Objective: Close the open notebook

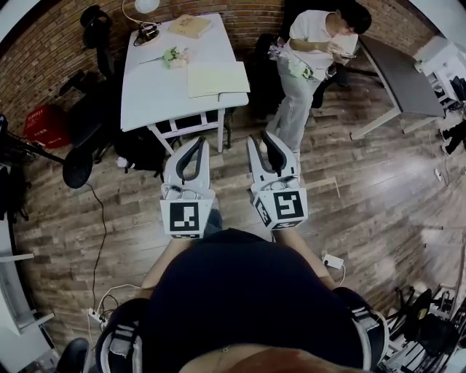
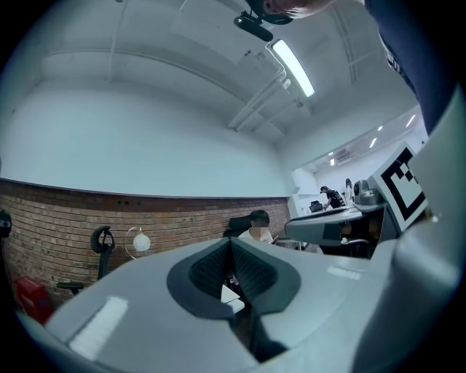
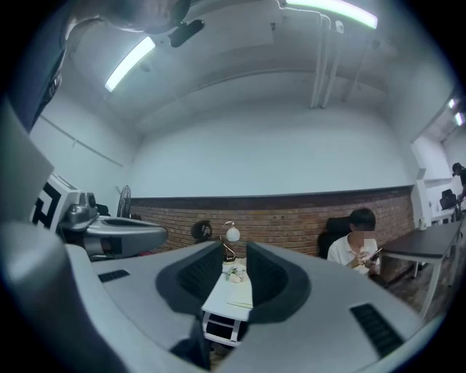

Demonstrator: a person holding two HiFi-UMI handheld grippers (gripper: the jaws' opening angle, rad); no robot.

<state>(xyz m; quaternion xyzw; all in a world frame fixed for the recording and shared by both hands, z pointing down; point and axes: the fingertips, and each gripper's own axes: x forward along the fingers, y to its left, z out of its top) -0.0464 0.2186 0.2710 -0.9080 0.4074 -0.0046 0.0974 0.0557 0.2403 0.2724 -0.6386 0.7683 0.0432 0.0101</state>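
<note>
A cream notebook (image 1: 217, 78) lies flat near the front right corner of the white table (image 1: 149, 80); I cannot tell from here whether it is open. Both grippers are held level over the wooden floor, well short of the table. My left gripper (image 1: 200, 140) is shut, its pads meeting at the tips (image 2: 231, 242) with nothing between them. My right gripper (image 1: 259, 136) stands open and empty. Through its gap (image 3: 234, 248) I see the far table (image 3: 222, 295) and the notebook (image 3: 239, 300).
On the table are flowers (image 1: 175, 55), a second book (image 1: 189, 26) and a globe lamp (image 1: 145, 6). A person (image 1: 317, 40) sits to the table's right beside a grey desk (image 1: 400, 73). Black chairs (image 1: 87, 138) and a red basket (image 1: 45, 125) stand left.
</note>
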